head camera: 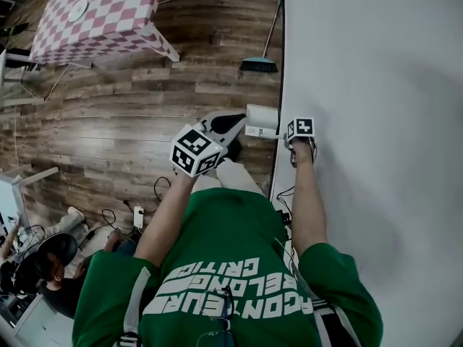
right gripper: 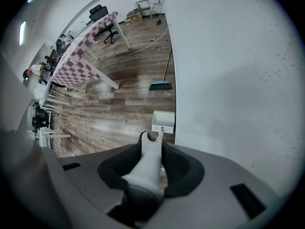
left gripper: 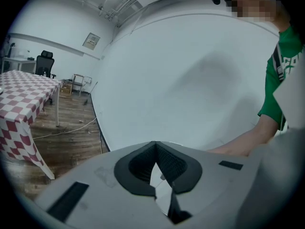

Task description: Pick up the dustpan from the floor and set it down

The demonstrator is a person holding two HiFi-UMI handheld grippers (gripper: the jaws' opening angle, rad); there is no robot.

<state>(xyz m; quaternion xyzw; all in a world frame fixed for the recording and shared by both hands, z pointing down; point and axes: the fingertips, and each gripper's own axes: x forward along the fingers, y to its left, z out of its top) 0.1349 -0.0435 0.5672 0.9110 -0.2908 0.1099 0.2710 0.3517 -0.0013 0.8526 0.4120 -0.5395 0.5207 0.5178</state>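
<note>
Pointing straight down, the right hand-held gripper [right gripper: 152,147] has its dark pads pinched on the pale upright handle [right gripper: 148,165] of the dustpan [right gripper: 163,121]. That white, boxy pan sits below the jaws, on the wooden floor [head camera: 130,114] right at the edge of the white backdrop sheet [head camera: 376,121]. I can't see into the pan well enough to tell what it holds. A small label on its near face is too tiny to read.

The left hand-held gripper [left gripper: 155,149] is held off to the side with its jaw tips pressed together on nothing. The person's green shirt [head camera: 231,215] carries big white capitals, upside-down from above; one line looks like "BELONG". Further off, a teal broom [head camera: 258,64] lies on the boards, near a worktop under a pink checked cloth [head camera: 101,9].
</note>
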